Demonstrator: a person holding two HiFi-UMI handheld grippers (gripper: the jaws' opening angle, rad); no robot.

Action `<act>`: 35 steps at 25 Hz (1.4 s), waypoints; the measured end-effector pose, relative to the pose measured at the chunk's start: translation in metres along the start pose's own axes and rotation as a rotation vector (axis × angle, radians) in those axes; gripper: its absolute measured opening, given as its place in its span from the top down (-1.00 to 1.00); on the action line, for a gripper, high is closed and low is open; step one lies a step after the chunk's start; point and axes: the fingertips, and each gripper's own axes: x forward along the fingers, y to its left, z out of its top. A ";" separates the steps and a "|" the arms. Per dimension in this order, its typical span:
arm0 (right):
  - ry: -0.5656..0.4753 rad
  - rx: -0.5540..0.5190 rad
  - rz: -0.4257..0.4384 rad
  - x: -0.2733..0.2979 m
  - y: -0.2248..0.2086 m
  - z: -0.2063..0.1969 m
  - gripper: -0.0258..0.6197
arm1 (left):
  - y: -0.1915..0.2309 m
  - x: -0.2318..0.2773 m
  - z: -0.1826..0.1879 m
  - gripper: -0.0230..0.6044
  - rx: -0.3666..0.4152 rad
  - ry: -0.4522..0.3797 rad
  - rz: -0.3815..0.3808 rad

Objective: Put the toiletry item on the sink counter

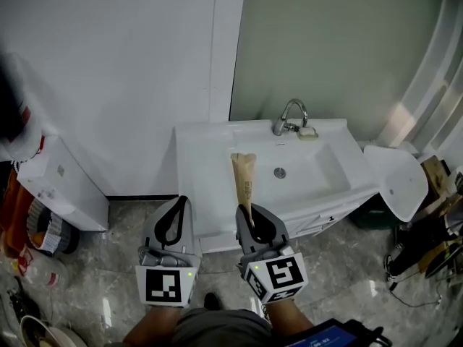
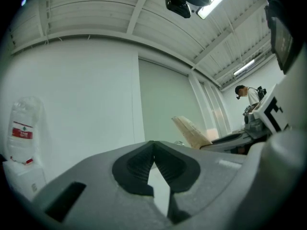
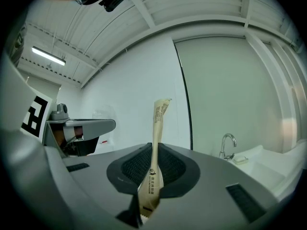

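Observation:
A long tan paper toiletry packet (image 1: 244, 178) sticks up from my right gripper (image 1: 252, 219), whose jaws are shut on its lower end. In the right gripper view the packet (image 3: 156, 143) rises upright between the black pads, and from the left gripper's camera the same packet (image 2: 192, 132) shows off to the right. My left gripper (image 1: 176, 210) hangs beside it to the left, jaws shut with nothing between them. Both hover in front of the white sink counter (image 1: 194, 176), the packet's top over the basin's left rim. The chrome tap (image 1: 289, 116) stands at the back.
A small soap dish (image 1: 308, 131) sits by the tap. A white cabinet (image 1: 61, 186) stands to the left with a plastic bag on it. A round white lid (image 1: 398, 178) and cluttered items lie at the right. Marbled floor spreads below the counter.

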 end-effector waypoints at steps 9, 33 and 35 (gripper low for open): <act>0.016 0.015 -0.040 0.023 -0.019 -0.010 0.79 | 0.008 0.030 -0.020 0.88 -0.015 0.032 -0.033; 0.042 0.071 0.092 0.151 -0.148 -0.018 0.79 | 0.019 0.190 -0.049 0.88 0.043 0.101 0.117; 0.036 0.070 0.118 0.161 -0.158 -0.011 0.79 | 0.018 0.201 -0.044 0.88 0.044 0.108 0.135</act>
